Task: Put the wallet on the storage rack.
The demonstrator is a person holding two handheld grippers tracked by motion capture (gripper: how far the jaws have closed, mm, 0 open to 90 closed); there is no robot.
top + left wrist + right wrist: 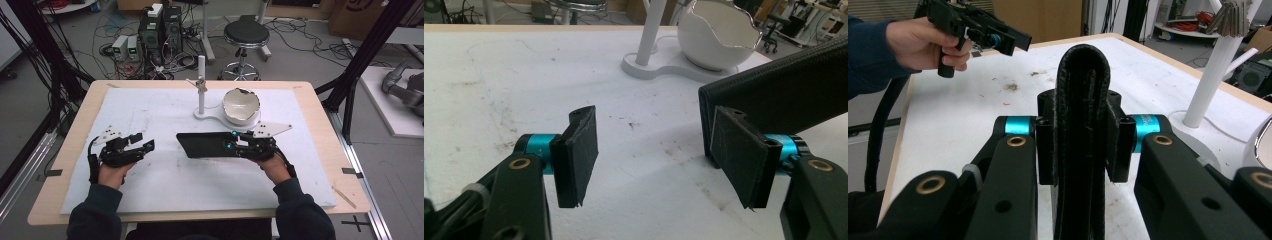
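white bowl (pixel 241 106) (jagged rim) sits empty on its stand (pixel 210 118). right gripper (pixel 234 140) clamps the black pouch (pixel 206 144); left gripper (pixel 145 141) gapes, pouch just beside it.

sleeves (pixel 95 212): dark navy | grippers (pixel 131 146): black, cyan jaw hubs, brass pivots, black pads | plates (pixel 271 129): grey, three-cornered | cables (pixel 92 165): black
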